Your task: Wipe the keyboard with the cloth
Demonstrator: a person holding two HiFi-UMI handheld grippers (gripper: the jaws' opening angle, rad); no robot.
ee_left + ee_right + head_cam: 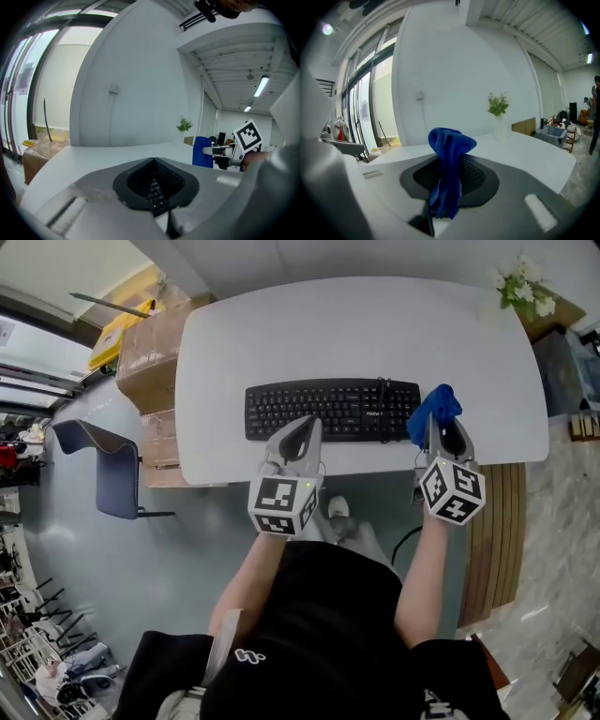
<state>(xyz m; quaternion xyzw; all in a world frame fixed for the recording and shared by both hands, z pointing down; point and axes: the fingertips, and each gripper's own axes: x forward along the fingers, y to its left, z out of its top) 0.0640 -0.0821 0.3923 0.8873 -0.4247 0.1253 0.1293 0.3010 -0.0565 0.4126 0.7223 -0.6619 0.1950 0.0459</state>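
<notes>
A black keyboard (333, 409) lies in the middle of the white table (375, 324), its cable running off the far edge. My left gripper (303, 427) hovers over the keyboard's near edge, shut with nothing in it. In the left gripper view, keys (157, 193) show through the gap behind the closed jaws. My right gripper (441, 423) is just off the keyboard's right end, shut on a blue cloth (434, 407). In the right gripper view the cloth (449, 154) bunches up above the jaws and hangs down between them.
A small plant (523, 285) stands at the table's far right corner. Cardboard boxes (150, 352) and a blue chair (108, 465) are on the floor to the left. A wooden bench (497, 531) is at the right. The person's legs are under the near edge.
</notes>
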